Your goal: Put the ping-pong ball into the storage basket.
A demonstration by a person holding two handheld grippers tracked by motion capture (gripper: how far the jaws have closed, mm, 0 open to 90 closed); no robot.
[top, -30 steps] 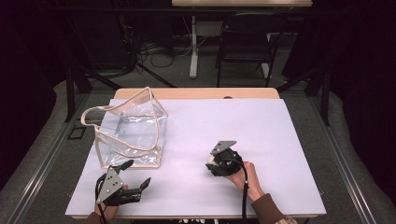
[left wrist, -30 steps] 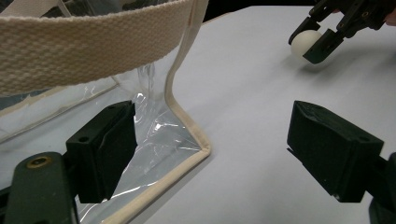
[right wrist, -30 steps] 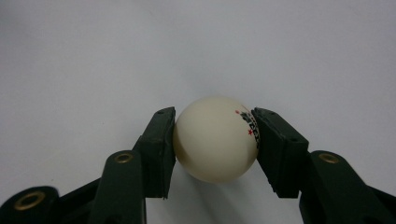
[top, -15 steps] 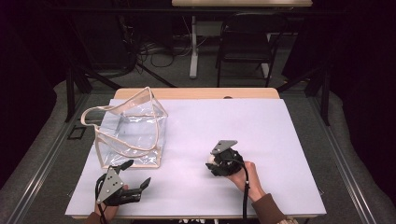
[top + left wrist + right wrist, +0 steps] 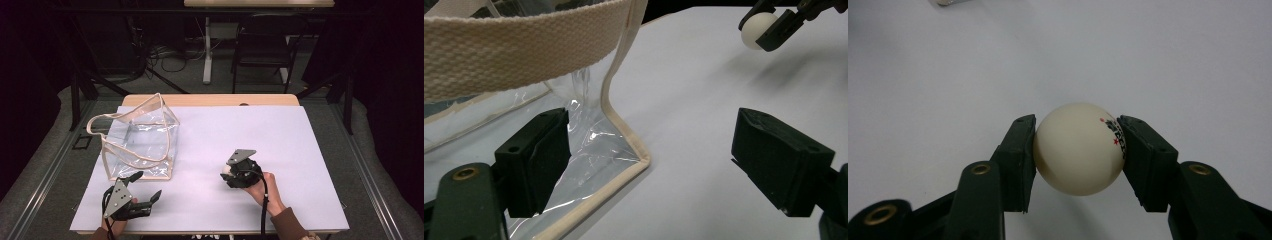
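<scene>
One clear bag (image 5: 142, 140) stands on the table's (image 5: 300, 130) left, the left gripper (image 5: 651, 160) spread wide beside its corner. The right gripper (image 5: 1078, 150) pinches a white ball (image 5: 1079, 148) mid-table; the smooth ball could squirt free if the squeeze slackens.

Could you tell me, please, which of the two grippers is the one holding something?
The right gripper: its jaws are closed on a white ball. The left gripper is open with nothing between its jaws, beside the clear bag.
</scene>
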